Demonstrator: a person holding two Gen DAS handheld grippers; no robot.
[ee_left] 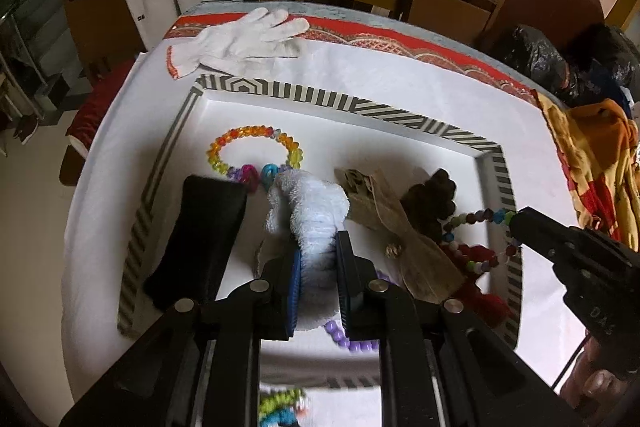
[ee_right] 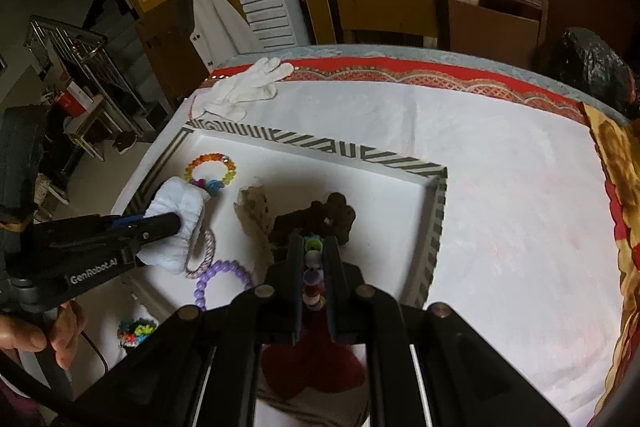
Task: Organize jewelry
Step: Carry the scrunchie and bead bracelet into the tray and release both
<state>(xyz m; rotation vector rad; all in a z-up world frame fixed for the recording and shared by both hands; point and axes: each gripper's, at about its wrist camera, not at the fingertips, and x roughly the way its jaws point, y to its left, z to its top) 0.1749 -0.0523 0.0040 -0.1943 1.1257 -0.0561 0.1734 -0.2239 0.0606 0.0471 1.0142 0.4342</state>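
The left gripper (ee_left: 318,259) has its jaws drawn in narrow and clamped on a fluffy white towelling scrunchie (ee_left: 308,207), which bulges out past the blue pads at the centre of the left wrist view. The right gripper (ee_right: 314,259) is pinched almost fully together on a strand of multicoloured round beads (ee_right: 313,267), the beads stacked in a line between its black fingers at the middle of the right wrist view; a dark red tassel (ee_right: 312,367) hangs below it.

Both held pieces sit over the white tray with a black-and-white striped rim (ee_left: 320,99). Inside it, toward the upper left, lies a bracelet of orange and yellow faceted beads (ee_left: 256,147). A dark brown scrunchie (ee_right: 320,215) and a beige fabric piece (ee_right: 252,211) lie near the tray's centre, and a purple round-bead bracelet (ee_right: 224,279) and a pale twisted-cord bangle (ee_right: 204,259) lie lower left. A small bright multicoloured item (ee_right: 138,333) sits at the tray's near edge; whether it is inside I cannot tell. A white knitted glove (ee_left: 244,39) rests outside, above the tray.

By my reading the sorting is midway: several pieces are in the tray but loosely heaped, and two are in hand, yet to be placed.
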